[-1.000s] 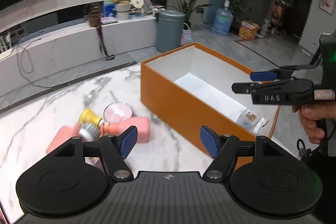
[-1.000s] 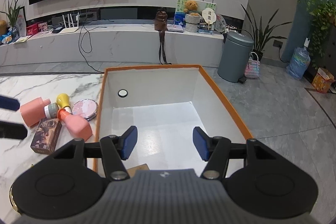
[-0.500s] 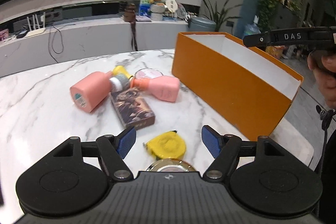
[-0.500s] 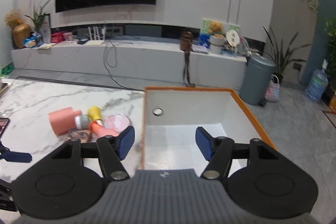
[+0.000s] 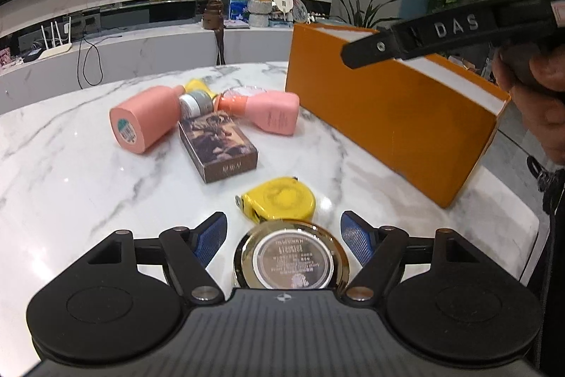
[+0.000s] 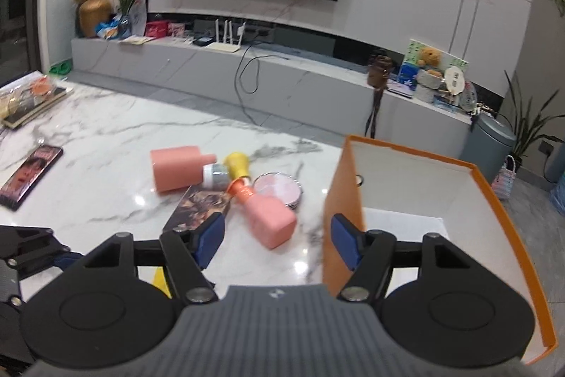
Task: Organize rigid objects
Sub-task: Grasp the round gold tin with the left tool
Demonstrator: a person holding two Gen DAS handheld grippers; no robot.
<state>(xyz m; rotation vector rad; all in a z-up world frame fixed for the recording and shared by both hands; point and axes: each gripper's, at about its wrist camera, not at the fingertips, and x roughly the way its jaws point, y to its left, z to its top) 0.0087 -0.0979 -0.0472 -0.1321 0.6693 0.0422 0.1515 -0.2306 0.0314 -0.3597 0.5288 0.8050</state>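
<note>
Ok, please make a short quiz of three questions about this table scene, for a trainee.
1. True or false: the gold round tin lies between the left gripper's open jaws, not pressed by the pads.
2. Which thing lies just beyond the tin: A) yellow tape measure, B) brown box, C) pink bottle?
3. What colour is the outside of the open storage box?

Key: 1 true; 2 A; 3 orange.
</note>
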